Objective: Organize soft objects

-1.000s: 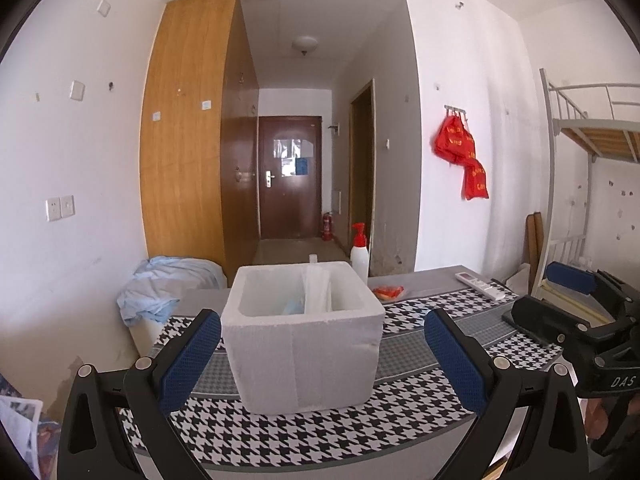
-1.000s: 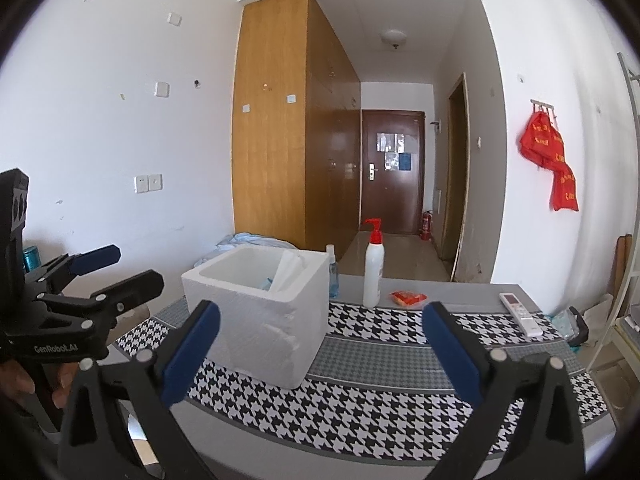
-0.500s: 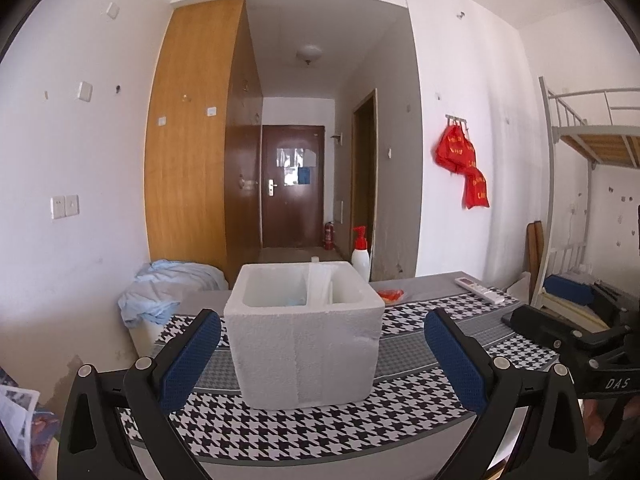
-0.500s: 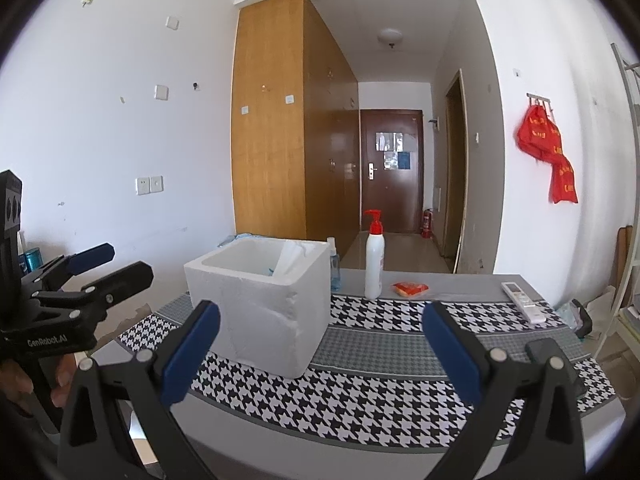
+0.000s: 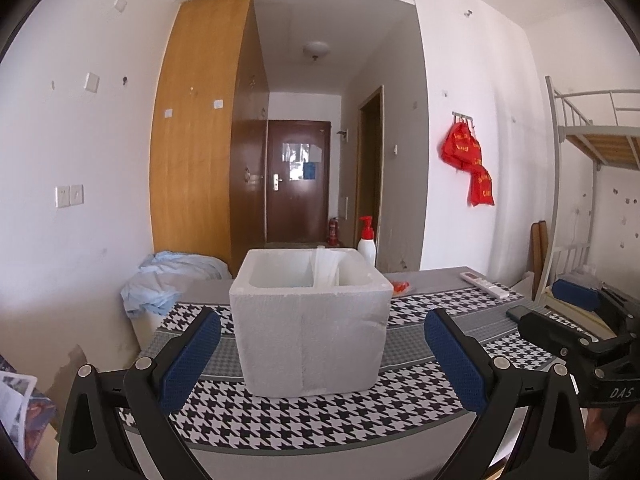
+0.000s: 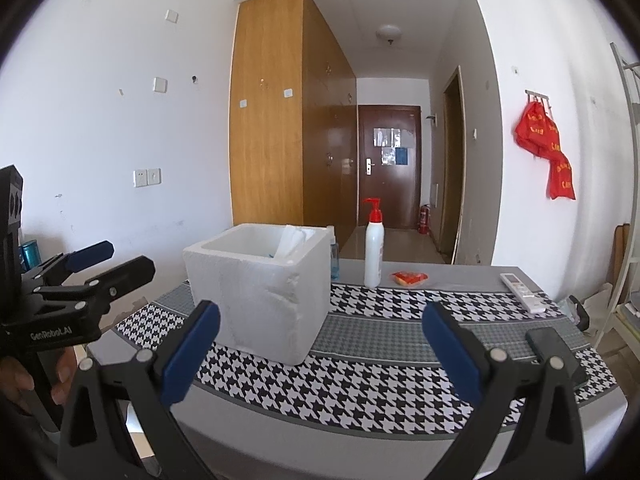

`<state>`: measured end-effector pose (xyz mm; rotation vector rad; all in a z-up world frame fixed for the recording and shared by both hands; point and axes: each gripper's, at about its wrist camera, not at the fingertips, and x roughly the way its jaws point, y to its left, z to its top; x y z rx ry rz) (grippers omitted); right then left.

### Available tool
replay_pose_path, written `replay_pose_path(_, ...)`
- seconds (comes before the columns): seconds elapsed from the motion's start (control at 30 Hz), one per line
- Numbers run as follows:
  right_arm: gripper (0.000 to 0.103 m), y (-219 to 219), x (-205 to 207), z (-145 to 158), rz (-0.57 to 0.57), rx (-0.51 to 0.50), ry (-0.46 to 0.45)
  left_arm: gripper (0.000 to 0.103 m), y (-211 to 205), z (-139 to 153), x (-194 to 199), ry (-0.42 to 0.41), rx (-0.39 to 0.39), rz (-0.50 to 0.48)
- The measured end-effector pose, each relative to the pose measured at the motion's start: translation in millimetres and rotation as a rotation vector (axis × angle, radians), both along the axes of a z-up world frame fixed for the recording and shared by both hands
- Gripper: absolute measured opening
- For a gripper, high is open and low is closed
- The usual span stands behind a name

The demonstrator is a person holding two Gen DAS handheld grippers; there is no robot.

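A white foam box [image 5: 310, 320] stands on the houndstooth tablecloth [image 5: 320, 416], and it also shows in the right wrist view [image 6: 260, 296]. Something white and soft [image 6: 292, 242] sticks up inside it, with a bit of blue beside it. My left gripper [image 5: 322, 360] is open and empty, held in front of the box. My right gripper [image 6: 320, 356] is open and empty, to the right of the box. Each gripper shows in the other's view, the right one [image 5: 576, 320] and the left one [image 6: 88, 272].
A white pump bottle [image 6: 374, 254] with a red top, a small clear bottle [image 6: 334, 260] and a red packet [image 6: 410, 278] stand behind the box. A remote [image 6: 522, 292] and a black phone [image 6: 554, 354] lie at the right. Blue cloth [image 5: 168, 284] is heaped left of the table. A bunk bed [image 5: 592, 152] is at the right.
Both grippers have dropped lower and drawn back a little from the table, so the box top now shows less of its inside. Both stay open and empty.
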<state>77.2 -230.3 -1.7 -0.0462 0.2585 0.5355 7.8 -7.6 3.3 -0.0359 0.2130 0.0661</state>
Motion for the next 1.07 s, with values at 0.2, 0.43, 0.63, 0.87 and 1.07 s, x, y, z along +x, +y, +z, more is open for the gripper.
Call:
replay_pose_path(0.2, 0.102, -0.7, -1.9, -1.3, 0.004, 0.004, 0.001, 0.102, -2.0, -1.3, -2.2, 0.002, 0.002, -0.001)
replay_pose_path(0.43, 0.102, 1.8, -3.6, -4.5, 0.013, 0.003, 0.007, 0.102, -1.6, -3.6, -6.5, -0.002, 0.002, -0.002)
replay_pose_path(0.63, 0.102, 2.3, -2.5, -5.3, 0.009, -0.001, 0.013, 0.102, -1.4, -5.7, -6.9, 0.002, 0.001, -0.004)
replay_pose_path(0.87, 0.102, 3.8, -2.0, -5.5, 0.011, -0.005, 0.015, 0.102, -0.7, -8.2, -5.9, 0.007, 0.001, -0.006)
replay_pose_path(1.07, 0.102, 3.6, -0.8, -5.8, 0.001, -0.007, 0.017, 0.102, 0.1, -10.7, -4.8, 0.013, -0.001, -0.001)
